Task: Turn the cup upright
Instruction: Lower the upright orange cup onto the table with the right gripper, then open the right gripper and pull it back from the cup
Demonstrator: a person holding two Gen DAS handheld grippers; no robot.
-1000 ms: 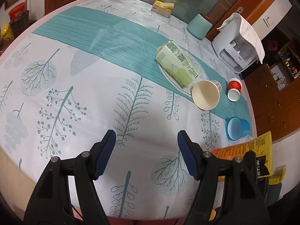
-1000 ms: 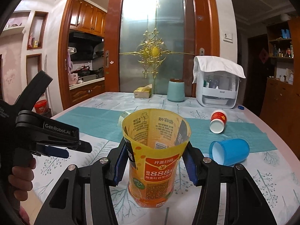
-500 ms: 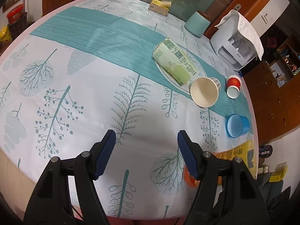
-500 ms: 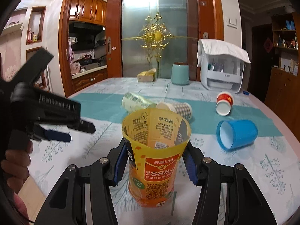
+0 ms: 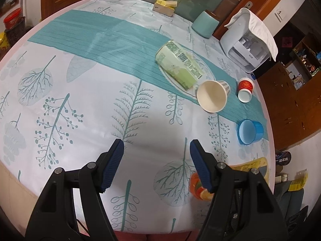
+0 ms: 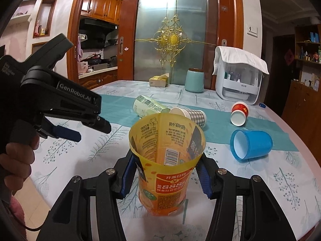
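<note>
A yellow-orange printed cup [image 6: 166,170] stands upright on the table, held between the pads of my right gripper [image 6: 165,172], which is shut on it. Part of it shows in the left wrist view [image 5: 197,186] behind my right finger. My left gripper [image 5: 156,160] is open and empty above the near part of the table; it shows in the right wrist view [image 6: 66,118] at the left. Lying on their sides farther off are a green printed cup [image 5: 179,65], a checked paper cup [image 5: 212,96], a small red cup [image 5: 244,89] and a blue cup [image 5: 249,131].
The round table [image 5: 80,100] has a tree-print cloth with a teal band. At the back stand a teal canister [image 6: 194,80], a tissue box [image 6: 158,80] and a white towel-covered rack [image 6: 238,78]. The table's edge runs close on the right.
The right gripper has lowered the yellow-orange cup so that it stands on the table. The left gripper has drifted slightly forward and stays open.
</note>
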